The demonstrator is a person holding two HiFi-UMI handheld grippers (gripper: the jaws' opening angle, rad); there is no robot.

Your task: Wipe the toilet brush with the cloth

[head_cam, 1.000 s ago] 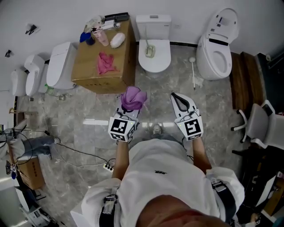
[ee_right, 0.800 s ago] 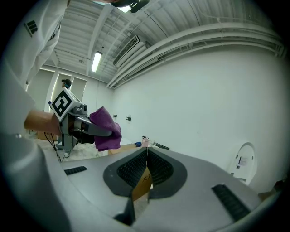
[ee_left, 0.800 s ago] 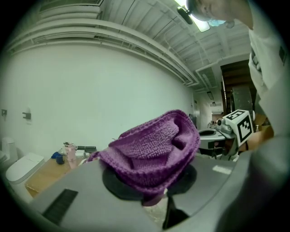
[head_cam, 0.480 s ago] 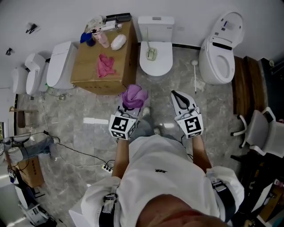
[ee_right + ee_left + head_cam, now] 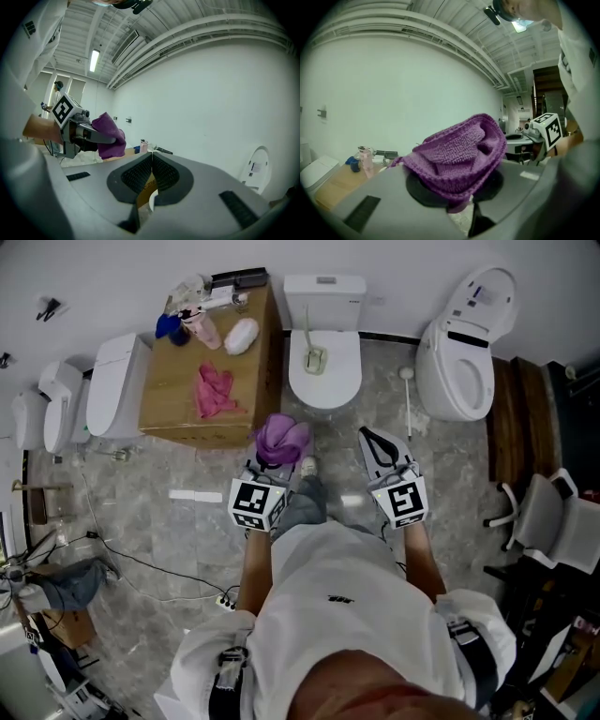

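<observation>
Grey marbled floor [image 5: 187, 521] underfoot, plain white wall [image 5: 122, 268] ahead of me. I see one white toilet [image 5: 323, 381] against it and a second toilet [image 5: 464, 362] to the right, lid raised. More white fixtures [image 5: 112, 390] stand far left. A brown box [image 5: 178, 399] sits just beside the centre toilet. Office chair [image 5: 553, 521] at the right edge — a cable [image 5: 159, 570] trails across the floor. Overhead are pipes [image 5: 187, 33] and one lit strip light [image 5: 94, 60].

White short-sleeved shirt [image 5: 328, 582], grey left claw [image 5: 461, 206], grey right claw [image 5: 152, 161] (marker cube [image 5: 257, 507] on each)
</observation>
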